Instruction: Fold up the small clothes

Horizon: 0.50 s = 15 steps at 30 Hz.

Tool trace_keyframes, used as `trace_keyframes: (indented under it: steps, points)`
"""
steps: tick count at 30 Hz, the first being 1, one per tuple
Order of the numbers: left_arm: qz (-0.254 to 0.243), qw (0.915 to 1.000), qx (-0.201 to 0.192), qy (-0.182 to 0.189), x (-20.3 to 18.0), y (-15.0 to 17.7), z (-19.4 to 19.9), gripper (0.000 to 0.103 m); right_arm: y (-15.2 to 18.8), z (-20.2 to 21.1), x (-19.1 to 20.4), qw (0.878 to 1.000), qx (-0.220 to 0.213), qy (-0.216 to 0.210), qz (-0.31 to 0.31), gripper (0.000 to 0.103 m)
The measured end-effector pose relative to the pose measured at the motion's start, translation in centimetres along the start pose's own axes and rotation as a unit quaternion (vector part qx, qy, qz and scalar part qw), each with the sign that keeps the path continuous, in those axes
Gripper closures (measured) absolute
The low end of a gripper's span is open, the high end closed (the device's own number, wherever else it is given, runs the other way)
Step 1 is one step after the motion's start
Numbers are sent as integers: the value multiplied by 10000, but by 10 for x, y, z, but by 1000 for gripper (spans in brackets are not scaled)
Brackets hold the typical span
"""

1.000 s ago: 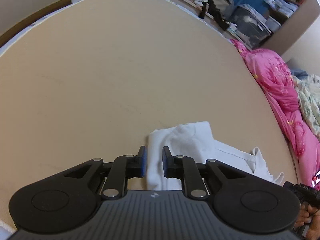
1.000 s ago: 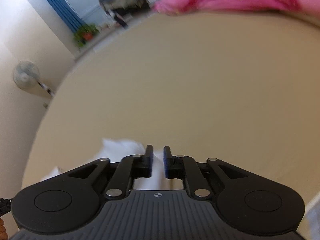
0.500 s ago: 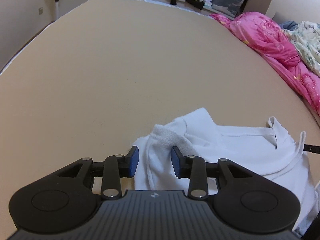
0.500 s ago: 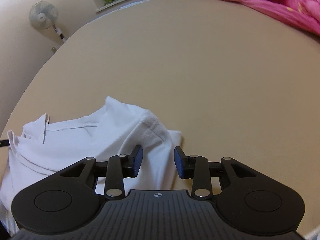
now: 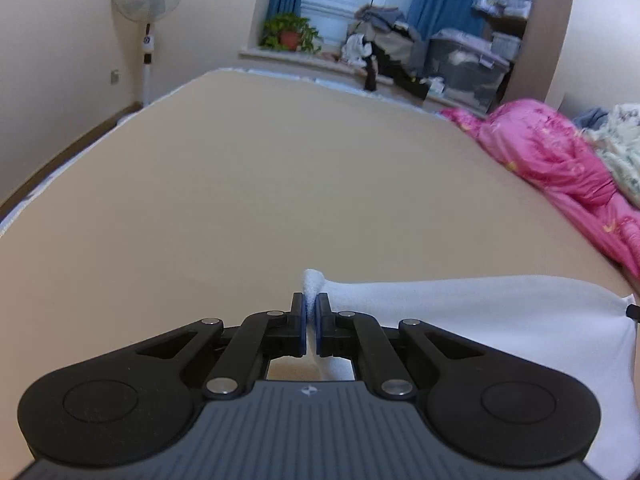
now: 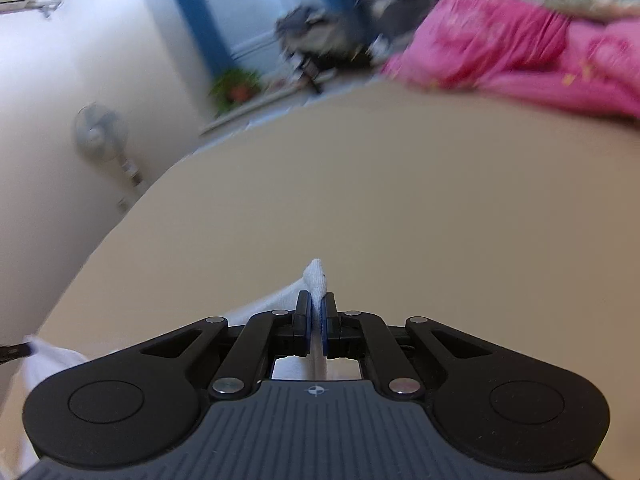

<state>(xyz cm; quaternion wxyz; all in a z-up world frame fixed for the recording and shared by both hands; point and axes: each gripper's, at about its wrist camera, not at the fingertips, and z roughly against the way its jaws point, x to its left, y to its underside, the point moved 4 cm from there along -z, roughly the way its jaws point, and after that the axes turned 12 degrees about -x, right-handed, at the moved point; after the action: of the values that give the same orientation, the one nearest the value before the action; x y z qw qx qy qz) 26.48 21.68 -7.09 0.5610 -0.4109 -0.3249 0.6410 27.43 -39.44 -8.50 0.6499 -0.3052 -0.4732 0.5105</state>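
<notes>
Two tongs each pinched a corner of the white garment (image 5: 480,320), their jaws having just closed on the cloth. At lower centre of the left view, the left tongs (image 5: 310,310) clamped one bunched corner; the right tongs (image 6: 318,310) clamped another. Stretched between them just above the tan bed (image 5: 280,200), the cloth seemed ready for folding, pink quilt (image 5: 560,168) well apart.
</notes>
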Motion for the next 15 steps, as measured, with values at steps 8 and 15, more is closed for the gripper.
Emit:
trace_keyframes:
  steps: [8,15]
  points:
    - [-94,9968,757,-245,-5,23,-48,94,22,-49,-6,9951,869,457,90,94]
    - [435,9881,1468,124,9,13,9,86,9,-14,-5,9927,942,652,-372,85]
